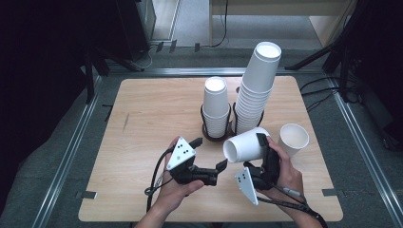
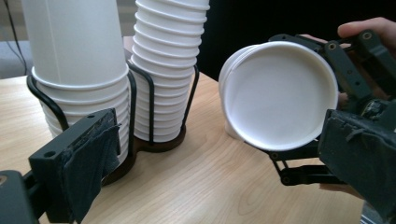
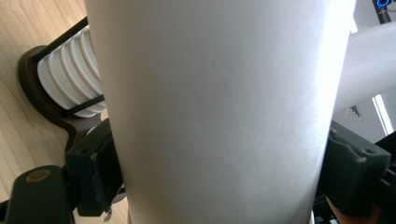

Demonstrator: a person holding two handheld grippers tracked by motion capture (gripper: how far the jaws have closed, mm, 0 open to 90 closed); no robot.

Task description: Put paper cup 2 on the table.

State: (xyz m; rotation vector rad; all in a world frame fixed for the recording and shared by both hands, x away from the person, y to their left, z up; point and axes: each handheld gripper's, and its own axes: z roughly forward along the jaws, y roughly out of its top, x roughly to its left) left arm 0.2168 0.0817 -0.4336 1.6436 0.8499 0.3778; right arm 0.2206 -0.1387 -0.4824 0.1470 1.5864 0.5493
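One plain white cup (image 1: pixel 244 145), bearing no writing, is lying sideways in our right gripper (image 1: pixel 263 156), jaws clamping it, mouth facing our left gripper (image 1: pixel 209 154), whose jaws are standing apart.

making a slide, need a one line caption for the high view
Right gripper holds a white cup sideways beside two cup stacks; open left gripper waits at its mouth.
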